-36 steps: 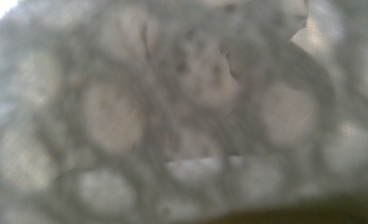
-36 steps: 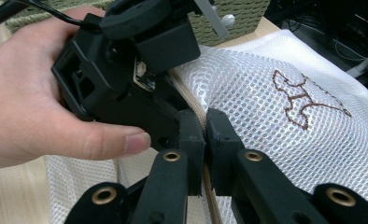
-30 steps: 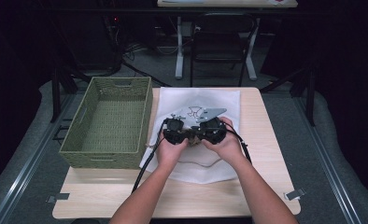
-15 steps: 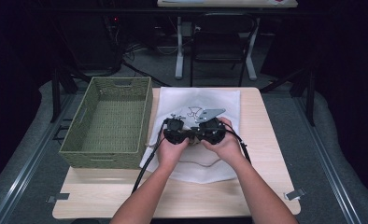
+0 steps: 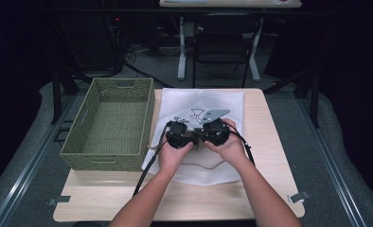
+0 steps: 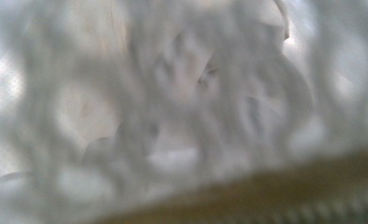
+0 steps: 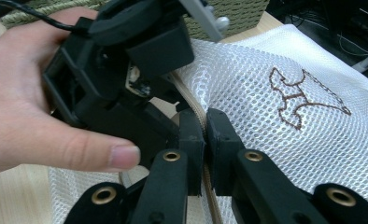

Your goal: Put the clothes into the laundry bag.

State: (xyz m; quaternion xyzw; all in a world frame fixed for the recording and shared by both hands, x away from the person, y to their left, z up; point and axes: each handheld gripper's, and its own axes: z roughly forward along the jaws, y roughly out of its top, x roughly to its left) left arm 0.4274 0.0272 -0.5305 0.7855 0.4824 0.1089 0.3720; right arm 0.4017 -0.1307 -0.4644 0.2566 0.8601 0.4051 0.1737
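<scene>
Right gripper view, nearest: the right gripper (image 7: 205,140) has its two black jaws pressed almost together on a tan zip band (image 7: 190,101) that runs along the edge of a white mesh bag (image 7: 275,154).
Just beyond the jaws: the left gripper (image 7: 126,70), a black block, sits on the same seam, held by the person's left hand (image 7: 32,107). Whether its jaws are spread or pinching I cannot tell.
Left gripper view: blurred white netting lies right against the lens, with a dull tan strip along the bottom. No jaw can be made out.
Motif: a brown stitched outline figure (image 7: 303,100) lies on the mesh to the far side of the seam.
High view, near edge: both forearms reach over the light wooden table (image 5: 270,189), and the right hand (image 5: 232,146) and its partner meet over the middle of the bag.
Bag's place: flat on the table, just beside the green woven rectangular basket (image 5: 106,156), which holds nothing.
Change: almost none over the last second; both grippers stay side by side at the same spot.
Meaning: probably a steady hold on the zip, perhaps before pulling it open.
Views compared: the high view gives the layout but hides the jaws under the hands, while the right gripper view shows the pinch.
Far: a dark chair (image 5: 221,42) stands beyond the table.
</scene>
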